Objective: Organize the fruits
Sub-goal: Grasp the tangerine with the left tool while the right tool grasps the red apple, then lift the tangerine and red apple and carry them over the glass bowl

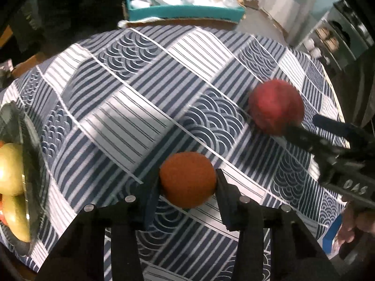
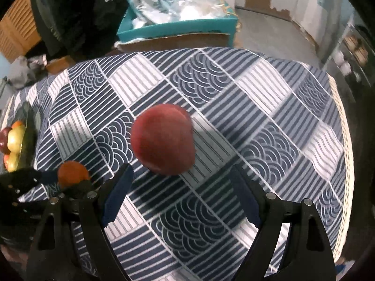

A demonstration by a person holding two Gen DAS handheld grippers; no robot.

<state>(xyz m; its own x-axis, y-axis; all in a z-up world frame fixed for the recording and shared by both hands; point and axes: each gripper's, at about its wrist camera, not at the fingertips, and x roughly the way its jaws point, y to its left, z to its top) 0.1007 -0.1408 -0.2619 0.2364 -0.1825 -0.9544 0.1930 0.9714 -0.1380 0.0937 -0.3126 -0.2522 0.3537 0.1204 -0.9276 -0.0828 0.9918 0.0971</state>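
On the patterned surface point(image 2: 269, 89): two loose fruits and two claws closing in, one apiece.
Left claw point(image 1: 187, 187): its fingers flank the orange point(image 1: 187, 182) on both sides. They look pressed to the skin, so I judge it clenched on the fruit. Whether the orange has lifted off the cloth, I cannot tell.
Right claw point(image 2: 180, 182): spread wide and holding nothing. The red apple point(image 2: 164, 139) sits straight ahead of it, centred on the gap, just beyond the fingertips.
Key relation: the apple lies dead forward along the right claw's fingers, so a straight push should bring it between them. It looks round, so no long axis to line up.
Nearer hand: right for the apple, left for the orange.
Destination: my guess is the dark bowl point(image 1: 25, 154) at the far left edge of the surface, with yellow-green apples point(image 1: 9, 171) in it. It sits close by the left claw and well away from the right.
Watch-out: a round apple could roll if a finger clips it.
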